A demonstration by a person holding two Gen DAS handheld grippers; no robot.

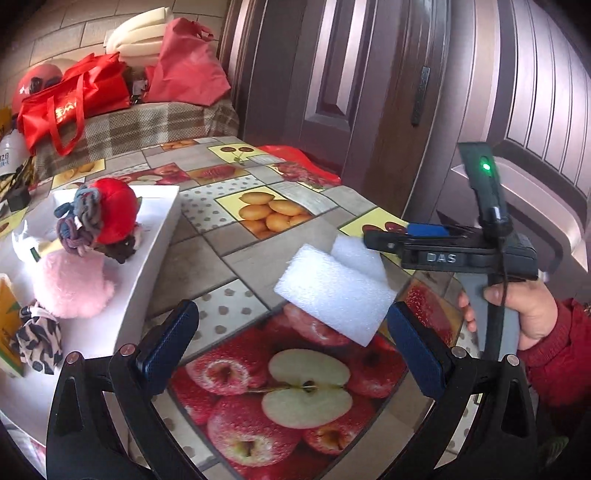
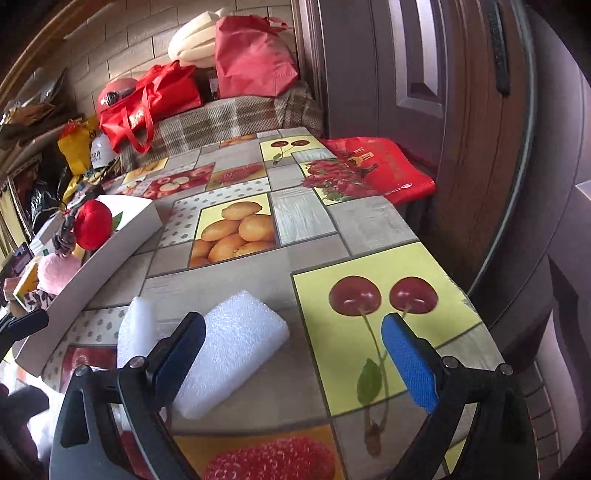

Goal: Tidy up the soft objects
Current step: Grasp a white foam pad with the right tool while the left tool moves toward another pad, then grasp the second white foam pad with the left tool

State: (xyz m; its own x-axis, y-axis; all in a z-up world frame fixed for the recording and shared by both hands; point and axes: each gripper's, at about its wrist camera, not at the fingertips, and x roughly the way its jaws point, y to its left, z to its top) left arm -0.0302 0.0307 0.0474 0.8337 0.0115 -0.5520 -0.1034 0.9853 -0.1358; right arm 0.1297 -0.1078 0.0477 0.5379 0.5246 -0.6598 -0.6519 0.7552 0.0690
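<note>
A folded white foam sheet point(image 1: 334, 291) lies on the fruit-print tablecloth; it also shows in the right wrist view point(image 2: 229, 347), partly behind my right gripper's left finger. My left gripper point(image 1: 291, 354) is open and empty, just in front of the foam. My right gripper point(image 2: 293, 358) is open and empty, its jaws wide, the foam at its left side. In the left wrist view the right gripper point(image 1: 373, 240) sits just right of the foam. A white box point(image 1: 147, 258) at the left holds a red plush apple point(image 1: 112, 210), a pink plush point(image 1: 70, 284), knotted rope toys point(image 1: 79, 225) and a leopard-print fabric piece point(image 1: 37, 343).
The table's right edge point(image 2: 461, 280) runs close to a dark wooden door point(image 2: 443, 92). A red bag point(image 2: 380, 166) lies at the far right corner. Red bags point(image 1: 74, 99) and foam rolls point(image 1: 136, 33) sit on a plaid-covered bench behind the table.
</note>
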